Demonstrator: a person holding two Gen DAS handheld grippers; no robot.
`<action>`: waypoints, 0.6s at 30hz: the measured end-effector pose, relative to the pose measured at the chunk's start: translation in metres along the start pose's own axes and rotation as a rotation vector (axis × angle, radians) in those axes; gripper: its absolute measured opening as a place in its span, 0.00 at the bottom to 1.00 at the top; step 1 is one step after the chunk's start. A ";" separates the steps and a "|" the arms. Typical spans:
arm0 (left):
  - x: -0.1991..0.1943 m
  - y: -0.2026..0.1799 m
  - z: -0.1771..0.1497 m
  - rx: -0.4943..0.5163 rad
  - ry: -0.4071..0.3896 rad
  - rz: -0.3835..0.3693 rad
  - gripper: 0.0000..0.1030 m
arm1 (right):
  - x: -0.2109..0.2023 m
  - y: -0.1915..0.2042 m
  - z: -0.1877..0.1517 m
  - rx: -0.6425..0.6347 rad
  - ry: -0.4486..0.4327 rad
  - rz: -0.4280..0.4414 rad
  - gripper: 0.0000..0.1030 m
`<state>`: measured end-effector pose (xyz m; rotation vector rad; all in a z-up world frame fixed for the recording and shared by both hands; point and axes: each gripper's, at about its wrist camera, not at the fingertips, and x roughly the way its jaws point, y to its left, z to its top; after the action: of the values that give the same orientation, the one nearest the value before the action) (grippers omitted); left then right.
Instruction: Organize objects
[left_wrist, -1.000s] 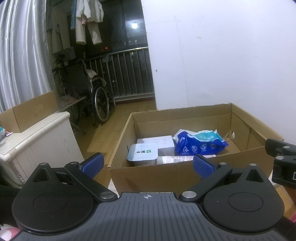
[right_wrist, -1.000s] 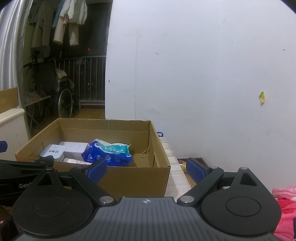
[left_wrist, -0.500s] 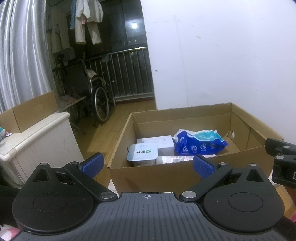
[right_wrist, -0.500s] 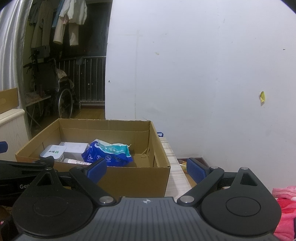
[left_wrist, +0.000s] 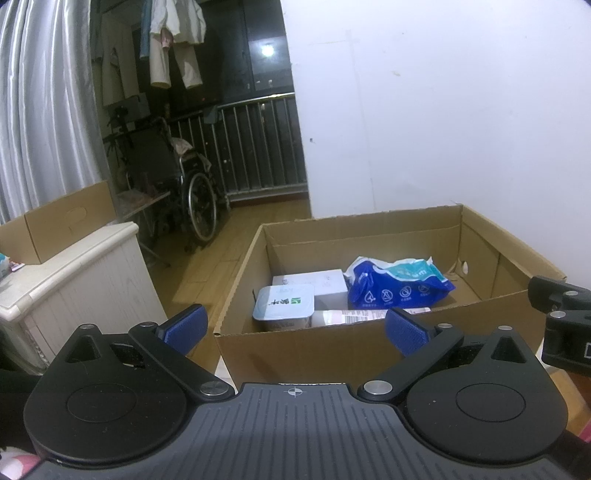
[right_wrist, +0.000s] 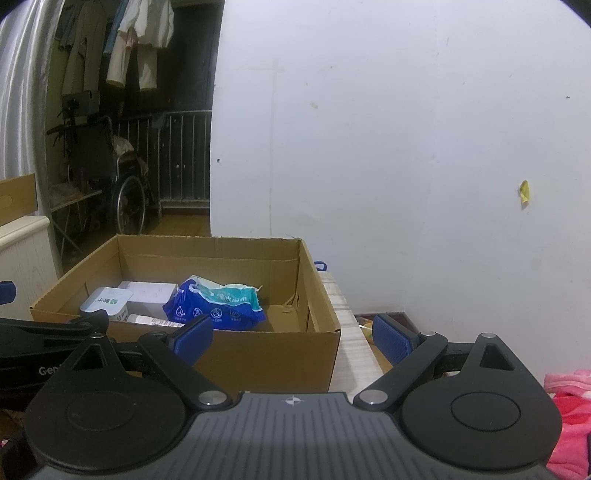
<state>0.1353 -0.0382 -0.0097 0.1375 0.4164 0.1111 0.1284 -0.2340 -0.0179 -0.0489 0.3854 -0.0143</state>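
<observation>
While both tools hang in front of the cardboard box (left_wrist: 332, 354), each has its jaws spread wide and holds nothing: the left gripper (left_wrist: 295, 328) looks over the near wall, and the right gripper (right_wrist: 293, 334) looks at the box's right corner.

Ahead of the left jaws, inside the box, lie a white tub with a foil lid (left_wrist: 283, 306), a white carton (left_wrist: 314, 282) just behind it, a blue wipes pack (left_wrist: 399, 286) to the right of these, and a white tube with a barcode label (left_wrist: 369, 315) against the near wall. I judge that the step in hand is to choose the next thing, so the work seems partly done.

To do it well, I would come down from above, clear of the near wall, and close across a narrow side. The soft pack will likely give way, so take it at its middle.

Only the right view shows the pink cloth (right_wrist: 569, 402) lying right of its jaws, and the pale slatted surface (right_wrist: 349, 339) beside the box. Only the left view shows the white cabinet (left_wrist: 85, 273), left of its jaws, and a second carton (left_wrist: 62, 225) on it.
</observation>
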 end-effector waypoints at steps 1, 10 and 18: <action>0.000 0.000 0.000 0.000 0.000 0.000 1.00 | 0.000 0.000 0.000 -0.001 0.001 0.000 0.93; 0.000 -0.001 0.000 -0.001 0.001 -0.003 1.00 | -0.001 -0.001 0.001 -0.002 0.004 0.001 0.93; 0.000 -0.002 -0.001 0.002 -0.005 0.000 1.00 | -0.004 -0.003 0.001 -0.007 0.002 0.000 0.93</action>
<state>0.1349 -0.0403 -0.0108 0.1396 0.4113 0.1100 0.1251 -0.2369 -0.0152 -0.0558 0.3875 -0.0132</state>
